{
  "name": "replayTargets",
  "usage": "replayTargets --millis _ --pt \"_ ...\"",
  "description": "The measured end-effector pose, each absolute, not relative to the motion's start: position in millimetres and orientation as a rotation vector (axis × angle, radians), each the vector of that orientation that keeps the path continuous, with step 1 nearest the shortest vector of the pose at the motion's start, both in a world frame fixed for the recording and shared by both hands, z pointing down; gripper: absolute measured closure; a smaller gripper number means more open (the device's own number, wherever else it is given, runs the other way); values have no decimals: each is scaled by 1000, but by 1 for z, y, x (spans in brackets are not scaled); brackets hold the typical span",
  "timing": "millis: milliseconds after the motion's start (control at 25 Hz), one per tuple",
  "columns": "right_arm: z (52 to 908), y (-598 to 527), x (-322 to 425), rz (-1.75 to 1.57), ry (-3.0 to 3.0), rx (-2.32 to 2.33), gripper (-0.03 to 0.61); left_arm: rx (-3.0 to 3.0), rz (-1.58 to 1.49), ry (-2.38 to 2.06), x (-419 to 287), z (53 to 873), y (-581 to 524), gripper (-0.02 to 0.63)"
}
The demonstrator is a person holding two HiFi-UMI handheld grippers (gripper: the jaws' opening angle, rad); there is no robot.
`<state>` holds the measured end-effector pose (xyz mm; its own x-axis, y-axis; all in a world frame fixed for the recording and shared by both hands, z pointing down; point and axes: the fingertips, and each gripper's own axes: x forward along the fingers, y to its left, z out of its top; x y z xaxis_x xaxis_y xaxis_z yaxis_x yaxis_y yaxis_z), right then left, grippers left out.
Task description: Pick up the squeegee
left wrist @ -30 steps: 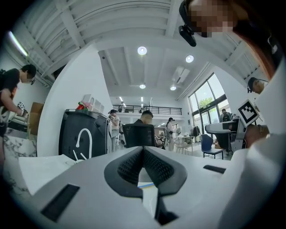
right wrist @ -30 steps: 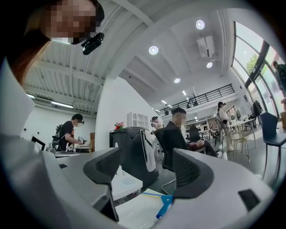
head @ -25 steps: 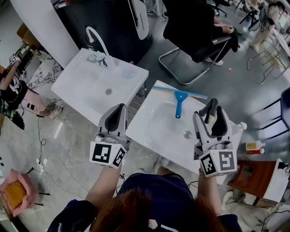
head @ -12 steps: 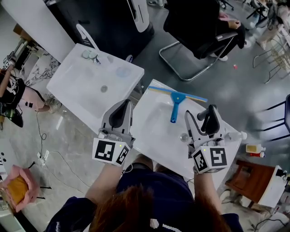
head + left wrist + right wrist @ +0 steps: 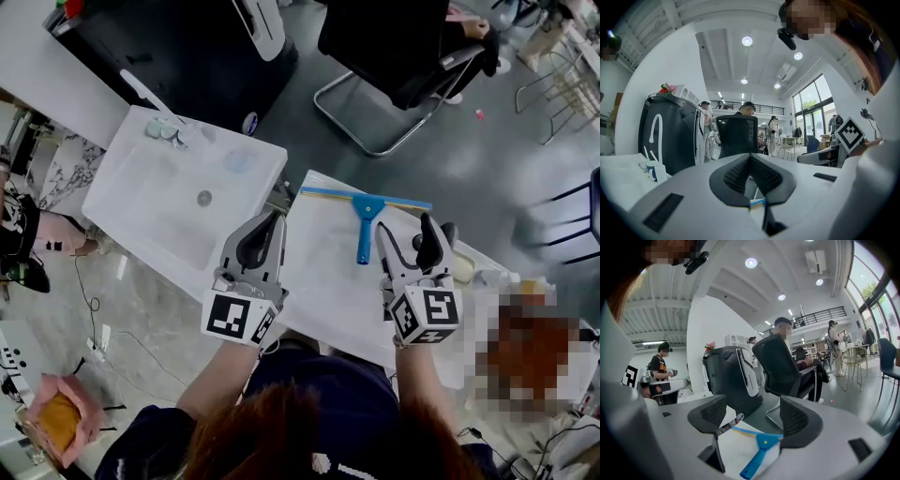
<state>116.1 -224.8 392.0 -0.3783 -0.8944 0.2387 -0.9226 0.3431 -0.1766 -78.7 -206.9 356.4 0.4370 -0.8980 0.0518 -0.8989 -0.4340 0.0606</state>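
The squeegee (image 5: 363, 230) is blue, the basin (image 5: 323, 274) white, the chair (image 5: 375, 47) black

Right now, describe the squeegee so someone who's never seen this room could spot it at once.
Of the two white basins side by side, take the right basin, not the left basin. The squeegee lies along its far edge, handle pointing back at the person. It is T-shaped and the only bright blue thing on that white top.

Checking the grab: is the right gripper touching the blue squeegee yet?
Apart. The head view shows white sink top between the right gripper and the squeegee handle; its jaws stand open, empty.
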Motion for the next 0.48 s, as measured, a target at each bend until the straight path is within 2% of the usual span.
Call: replayTargets --millis 480 --pt "568 -256 94 710 -2130 1606 225 2552 108 -1558 -93 399 -241 594"
